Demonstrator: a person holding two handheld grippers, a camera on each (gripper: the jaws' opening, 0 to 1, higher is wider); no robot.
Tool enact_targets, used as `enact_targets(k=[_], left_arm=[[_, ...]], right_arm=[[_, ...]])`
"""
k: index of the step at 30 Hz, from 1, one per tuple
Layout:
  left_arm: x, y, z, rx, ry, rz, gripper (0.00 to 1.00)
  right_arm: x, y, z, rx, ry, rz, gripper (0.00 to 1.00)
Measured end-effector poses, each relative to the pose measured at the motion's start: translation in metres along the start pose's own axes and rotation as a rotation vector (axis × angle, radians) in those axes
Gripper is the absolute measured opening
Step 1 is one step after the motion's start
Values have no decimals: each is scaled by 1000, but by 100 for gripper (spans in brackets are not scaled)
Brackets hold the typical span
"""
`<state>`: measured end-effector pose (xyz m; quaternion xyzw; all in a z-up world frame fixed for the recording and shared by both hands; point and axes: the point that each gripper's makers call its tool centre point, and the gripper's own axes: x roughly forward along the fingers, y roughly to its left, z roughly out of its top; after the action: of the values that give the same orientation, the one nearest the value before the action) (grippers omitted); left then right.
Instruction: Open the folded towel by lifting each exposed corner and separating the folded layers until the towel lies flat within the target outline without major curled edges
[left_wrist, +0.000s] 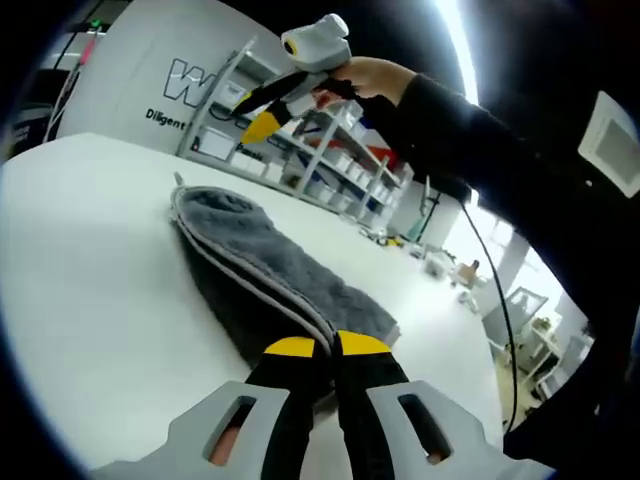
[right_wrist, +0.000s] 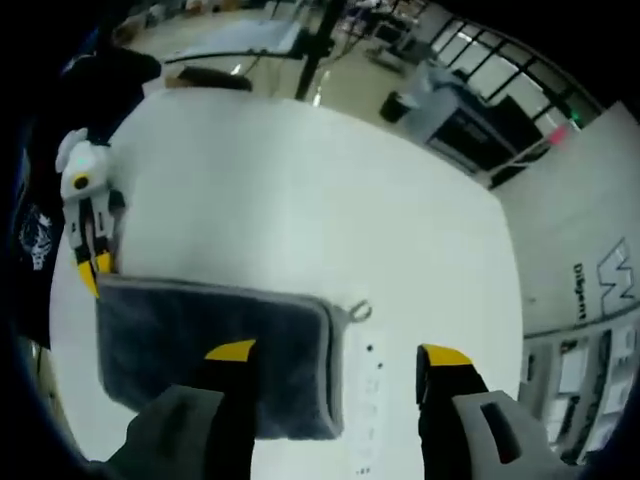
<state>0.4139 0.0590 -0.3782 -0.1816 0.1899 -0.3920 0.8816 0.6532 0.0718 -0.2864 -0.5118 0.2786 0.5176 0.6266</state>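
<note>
The grey microfibre towel (right_wrist: 215, 350) lies folded on the white table (right_wrist: 300, 200), a long narrow slab with a pale bound edge and a small hanging loop (right_wrist: 360, 312) at one end.

In the left gripper view the left tool (left_wrist: 325, 347) has its 2 yellow-tipped jaws pressed together on the towel's near end, right at the pale seam where the layers meet, so it is clamped on an edge of the fold. From there the towel's long axis runs straight away from this tool toward the far left, ending at the looped corner (left_wrist: 180, 183).

The right tool (right_wrist: 337, 352) hangs above the table with its jaws spread wide and nothing between them. In the right gripper view the towel runs left to right: one jaw sits over the towel's right part, the other over bare table beyond the looped end. The left tool (right_wrist: 88, 262) shows at the towel's far left corner (so the 2 tools stand at opposite ends of the long axis).

My judgement: the looped end is the right tool's to take, being much nearer to it, and a lift there against the left tool's hold would part the layers across the short axis.
</note>
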Motion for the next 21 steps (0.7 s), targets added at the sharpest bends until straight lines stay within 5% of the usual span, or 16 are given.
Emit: enact_targets(k=[21], left_arm=[[1, 0, 2, -12, -2, -8, 5]], right_arm=[[50, 3, -8, 12, 22, 53, 55]])
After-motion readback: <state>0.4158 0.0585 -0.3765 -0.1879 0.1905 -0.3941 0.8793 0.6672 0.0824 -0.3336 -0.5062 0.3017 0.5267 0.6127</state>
